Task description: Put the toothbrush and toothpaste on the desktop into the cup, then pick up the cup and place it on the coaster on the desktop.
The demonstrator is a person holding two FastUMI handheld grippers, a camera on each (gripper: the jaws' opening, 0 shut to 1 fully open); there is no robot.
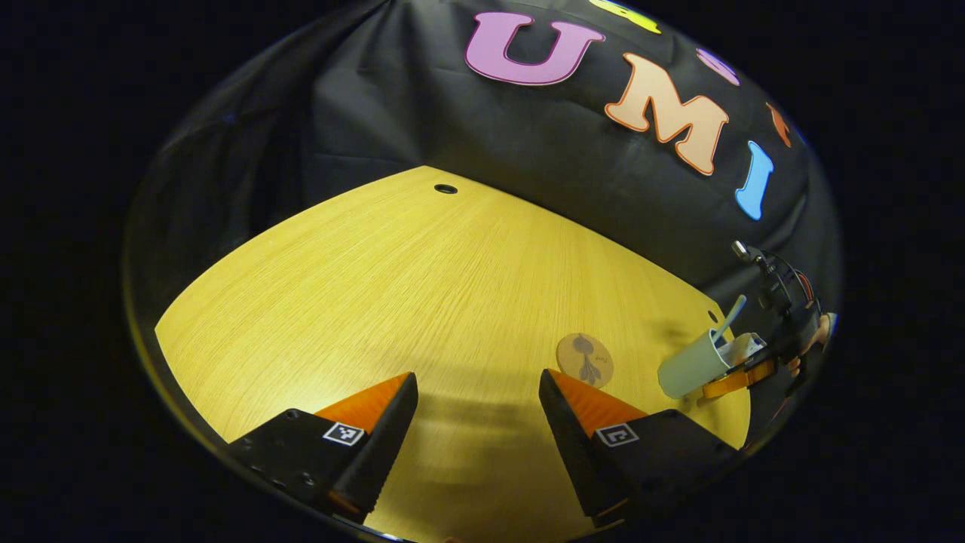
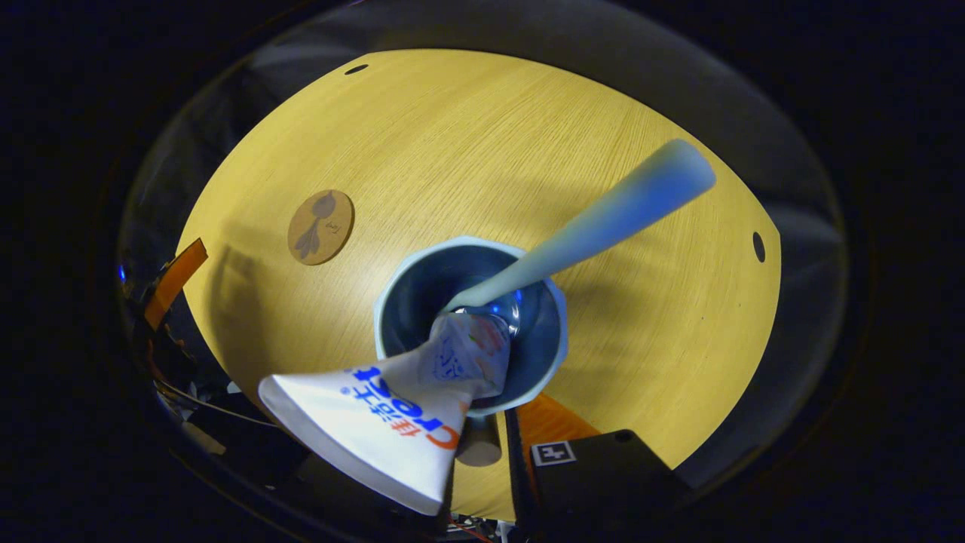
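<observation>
Right gripper (image 1: 742, 373): clamped on the cup (image 2: 471, 324), off the desk (image 2: 482, 151) it looks like
Left gripper (image 1: 477, 400): jaws wide, nothing in them
Cup contents: toothbrush (image 2: 588, 226) and toothpaste (image 2: 392, 422), both sticking out
Coaster (image 2: 320, 226): bare, near the cup

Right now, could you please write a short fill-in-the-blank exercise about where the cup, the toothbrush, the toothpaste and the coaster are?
1. The toothbrush and the toothpaste both stand inside the ____.
2. The round coaster has ____ resting on it.
3. The left gripper has its fingers ____, with bare table between them.
4. The cup is ____ the coaster, not on it.

Missing words: cup; nothing; open; beside
</observation>
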